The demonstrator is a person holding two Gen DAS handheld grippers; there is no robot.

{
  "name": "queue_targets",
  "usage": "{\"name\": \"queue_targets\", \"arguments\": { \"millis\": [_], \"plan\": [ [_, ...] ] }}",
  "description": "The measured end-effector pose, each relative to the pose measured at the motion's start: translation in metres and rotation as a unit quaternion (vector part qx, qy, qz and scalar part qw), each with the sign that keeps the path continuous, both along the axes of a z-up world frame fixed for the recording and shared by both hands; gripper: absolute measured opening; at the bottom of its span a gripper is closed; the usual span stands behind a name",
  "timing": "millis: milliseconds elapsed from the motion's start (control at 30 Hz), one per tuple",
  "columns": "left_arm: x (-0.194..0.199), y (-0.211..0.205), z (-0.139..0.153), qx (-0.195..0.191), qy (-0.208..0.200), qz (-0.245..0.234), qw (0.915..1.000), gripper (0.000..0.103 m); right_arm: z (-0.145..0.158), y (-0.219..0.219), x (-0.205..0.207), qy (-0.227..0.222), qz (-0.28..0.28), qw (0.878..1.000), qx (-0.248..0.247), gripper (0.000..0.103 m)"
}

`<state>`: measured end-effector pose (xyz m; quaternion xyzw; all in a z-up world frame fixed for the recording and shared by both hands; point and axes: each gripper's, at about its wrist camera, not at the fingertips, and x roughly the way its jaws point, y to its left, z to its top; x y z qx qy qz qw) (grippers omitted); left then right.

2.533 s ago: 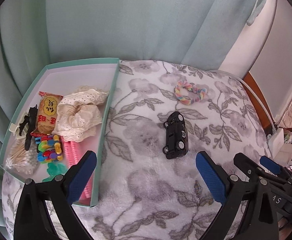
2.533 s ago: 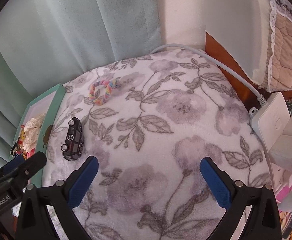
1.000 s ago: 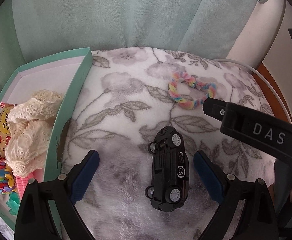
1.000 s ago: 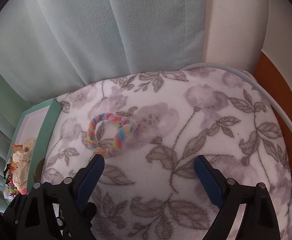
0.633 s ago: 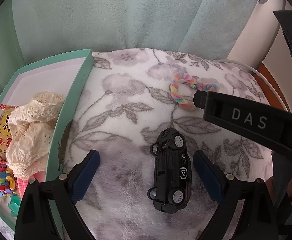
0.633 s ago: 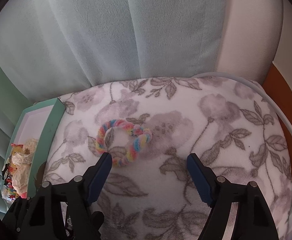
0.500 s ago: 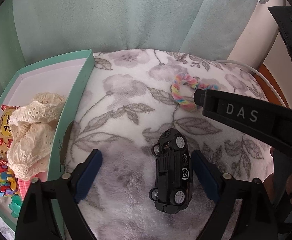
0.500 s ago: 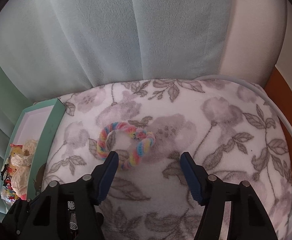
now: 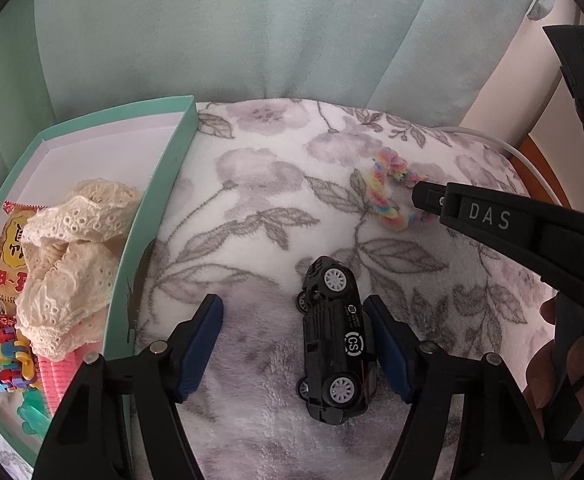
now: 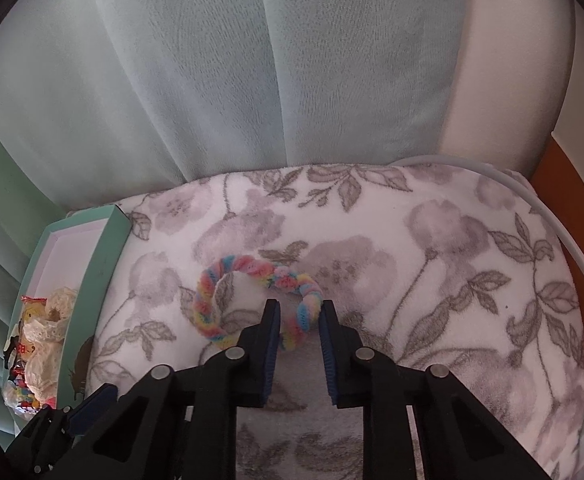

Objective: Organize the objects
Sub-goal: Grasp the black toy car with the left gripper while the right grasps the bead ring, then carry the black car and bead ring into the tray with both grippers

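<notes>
Our right claw point(image 10: 299, 322) pinches the rainbow hair tie point(image 10: 252, 300). Our left claw point(image 9: 296, 340) is spread wide around the black toy car point(image 9: 336, 344), beside the green box point(image 9: 160, 200).

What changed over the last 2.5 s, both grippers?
Right gripper moved forward to the scrunchie and narrowed its jaws around its near side. Left gripper advanced to straddle the toy car, jaws part-closed, one pad at the car's side. Car, scrunchie and box stayed put.

Right tool point(image 10: 299, 326) pads astride rainbow hair tie point(image 10: 257, 304) — apparently clamped.
</notes>
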<state>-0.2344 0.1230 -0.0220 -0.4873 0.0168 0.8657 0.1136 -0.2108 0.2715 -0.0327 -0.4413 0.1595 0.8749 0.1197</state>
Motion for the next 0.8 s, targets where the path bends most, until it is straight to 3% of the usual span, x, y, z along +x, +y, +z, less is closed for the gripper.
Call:
{"name": "queue_targets", "arguments": {
  "millis": [300, 567, 800],
  "plan": [
    [0.007, -0.003, -0.011, 0.002, 0.002, 0.01, 0.9999, 0.063, 0.008, 0.007, 0.003, 0.007, -0.009, 1.0, -0.008, 0.01],
    [0.006, -0.014, -0.009, 0.001, -0.001, 0.023, 0.9997, 0.043, 0.015, 0.012, 0.009, 0.007, -0.018, 1.0, -0.017, 0.009],
    [0.005, -0.019, -0.009, 0.002, -0.002, 0.025, 0.9997, 0.031, 0.022, 0.009, 0.02, 0.0, -0.021, 1.0, -0.021, 0.009]
  ]
}}
